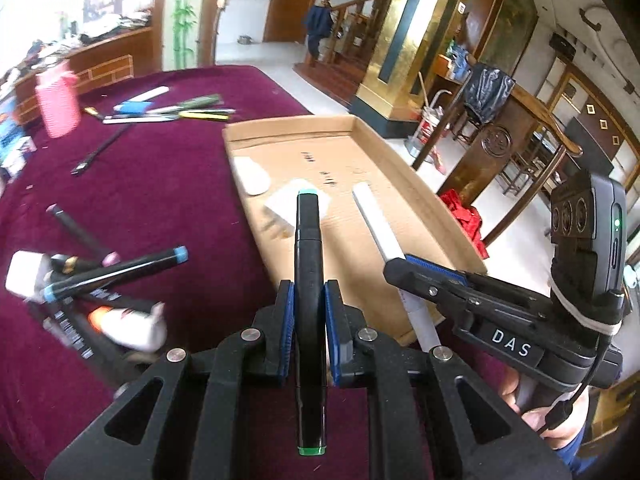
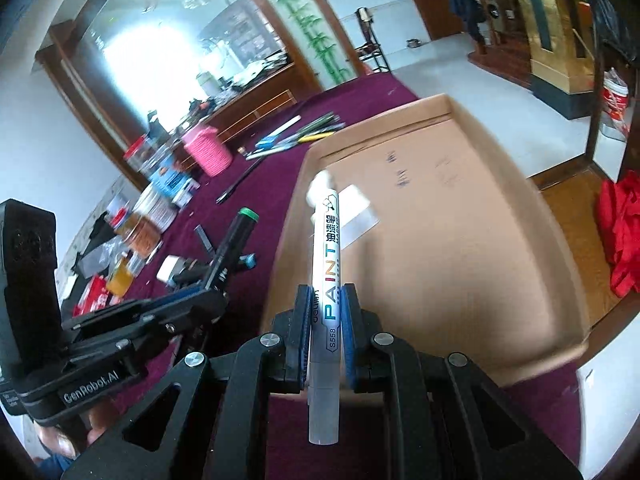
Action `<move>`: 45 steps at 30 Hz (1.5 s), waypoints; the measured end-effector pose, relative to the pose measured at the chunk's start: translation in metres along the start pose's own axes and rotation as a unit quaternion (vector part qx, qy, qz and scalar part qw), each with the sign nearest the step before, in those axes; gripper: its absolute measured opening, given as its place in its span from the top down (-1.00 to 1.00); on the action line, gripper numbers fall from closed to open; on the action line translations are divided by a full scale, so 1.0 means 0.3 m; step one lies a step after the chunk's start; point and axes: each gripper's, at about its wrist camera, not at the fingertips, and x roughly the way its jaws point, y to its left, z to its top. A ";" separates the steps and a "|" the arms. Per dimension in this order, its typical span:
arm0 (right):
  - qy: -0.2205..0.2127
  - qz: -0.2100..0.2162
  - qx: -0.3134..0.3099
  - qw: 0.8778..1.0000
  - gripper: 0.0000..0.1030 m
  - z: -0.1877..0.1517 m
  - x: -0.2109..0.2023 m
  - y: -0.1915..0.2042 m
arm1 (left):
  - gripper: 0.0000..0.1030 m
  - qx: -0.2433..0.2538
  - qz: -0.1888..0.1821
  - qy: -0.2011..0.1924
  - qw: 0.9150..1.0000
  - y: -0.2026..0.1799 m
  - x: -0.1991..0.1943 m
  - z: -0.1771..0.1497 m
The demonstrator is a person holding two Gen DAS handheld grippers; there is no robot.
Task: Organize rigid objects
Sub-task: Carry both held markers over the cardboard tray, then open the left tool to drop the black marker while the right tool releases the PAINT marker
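At nine o'clock a pen heap (image 1: 92, 280) lies on the maroon cloth (image 1: 168, 184). The left gripper (image 1: 309, 332) pinches a black marker (image 1: 308, 280) pointing to twelve o'clock at the cardboard tray's (image 1: 360, 128) near edge. At three o'clock the right gripper (image 2: 325, 336) pinches a white paint marker (image 2: 326, 264) over the tray.

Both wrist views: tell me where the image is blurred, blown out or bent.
Left wrist: pink basket and nearby white tube smeared; window top left blown out. Right wrist: cardboard tray rim blurred, paint marker print sharp; window glares. Both: fisheye bends edges.
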 end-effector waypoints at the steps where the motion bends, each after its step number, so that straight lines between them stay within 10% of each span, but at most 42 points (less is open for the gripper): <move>1: -0.002 -0.003 0.007 1.000 0.75 0.020 -0.001 -0.018 | 0.76 -0.002 -0.002 0.004 1.000 -0.011 0.019 0.013; 17: 0.037 -0.082 0.060 0.994 0.75 0.377 0.184 -0.234 | 0.76 -0.041 -0.011 0.051 0.998 -0.131 0.323 0.249; 41: 0.088 -0.104 0.035 0.990 0.73 0.355 0.296 -0.251 | 0.76 -0.062 0.000 0.081 0.995 -0.096 0.438 0.216; 45: 0.080 -0.097 0.034 0.991 0.49 0.346 0.262 -0.236 | 0.75 -0.060 -0.007 0.076 0.995 -0.093 0.407 0.212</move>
